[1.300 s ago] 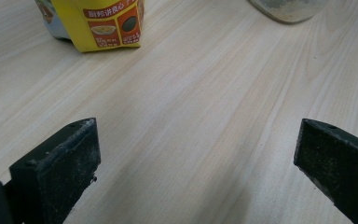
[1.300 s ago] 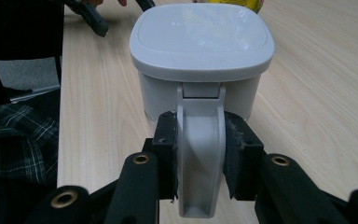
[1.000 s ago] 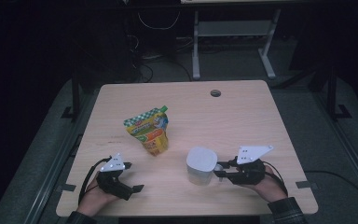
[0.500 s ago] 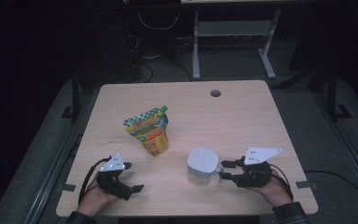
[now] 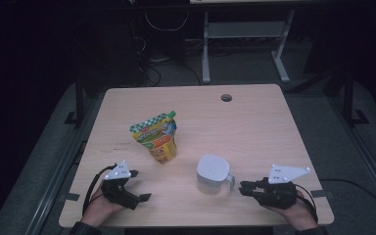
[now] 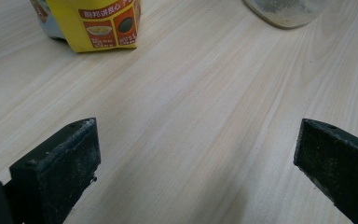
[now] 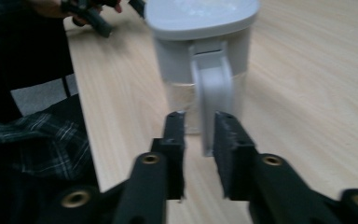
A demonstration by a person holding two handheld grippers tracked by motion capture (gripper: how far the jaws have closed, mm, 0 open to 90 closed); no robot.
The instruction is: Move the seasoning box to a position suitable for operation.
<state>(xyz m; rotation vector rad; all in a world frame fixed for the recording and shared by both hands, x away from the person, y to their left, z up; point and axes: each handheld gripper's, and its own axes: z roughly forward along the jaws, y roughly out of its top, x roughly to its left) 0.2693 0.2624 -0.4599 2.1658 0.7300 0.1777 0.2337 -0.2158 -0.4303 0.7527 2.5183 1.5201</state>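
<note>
1. I saw the right gripper (image 5: 245,188) low over the table (image 5: 254,127), pointing at the white lidded jug (image 5: 212,174) just ahead of its tips.
2. Its jaws had just been closing; in the right gripper view (image 7: 199,140) they stood a narrow gap apart, the jug's handle (image 7: 211,95) just in front of that gap, not clamped.
3. My left gripper (image 5: 143,185) sat with jaws spread wide, nothing between them.
4. The yellow snack pouch (image 5: 157,137) stood ahead of the left tips, well apart.
</note>
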